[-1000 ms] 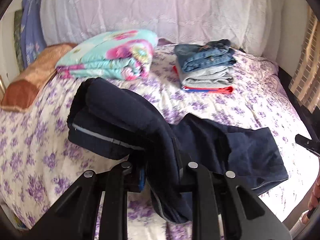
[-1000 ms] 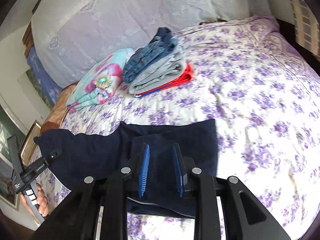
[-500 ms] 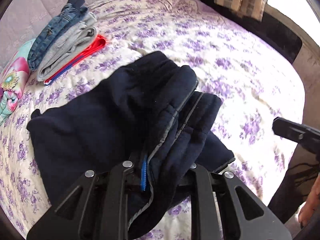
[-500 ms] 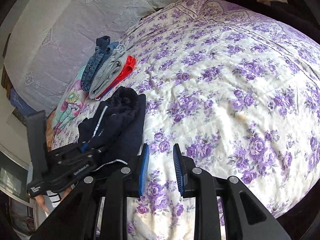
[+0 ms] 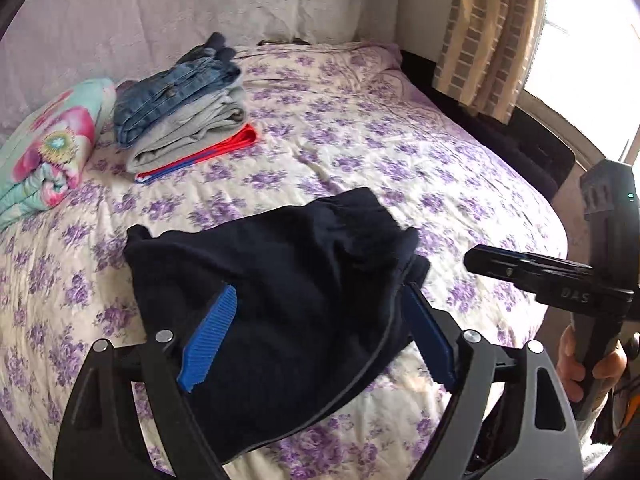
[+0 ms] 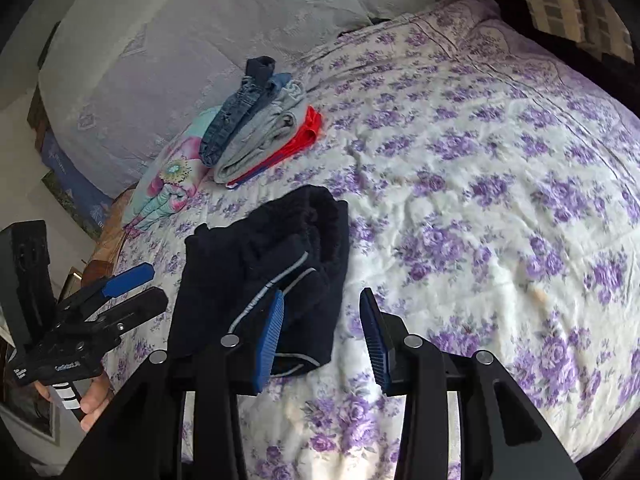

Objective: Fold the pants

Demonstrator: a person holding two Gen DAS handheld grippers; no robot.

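Bed contents, catalogued left to right by clock positions in the left wrist view. At ten o'clock, a floral quilt (image 5: 44,148), folded and parked against the far edge, likely kept clear of the working area. At eleven o'clock, just beside it, a stack of folded clothes (image 5: 180,108): denim on top, grey beneath, a red item at the bottom; these read as finished pieces set aside. Centre to six o'clock, the navy pants (image 5: 280,280), bunched into a rough fold on the purple-flowered bedspread (image 5: 380,152), near the front edge where both tools reach them; the fold looks loose and uneven, so squaring up probably remains. At six o'clock, the left gripper (image 5: 320,332): jaws opening and already spread wide, the pants lying between the blue pads, which do not press the cloth, consistent with letting the fabric drop after a fold. At three o'clock, the right gripper (image 5: 496,262), held in a hand (image 5: 588,364); in its own view the right gripper (image 6: 324,340) has its jaws opening, partly apart, nothing clamped, its left pad close over the pants' (image 6: 272,264) near edge, contact uncertain.
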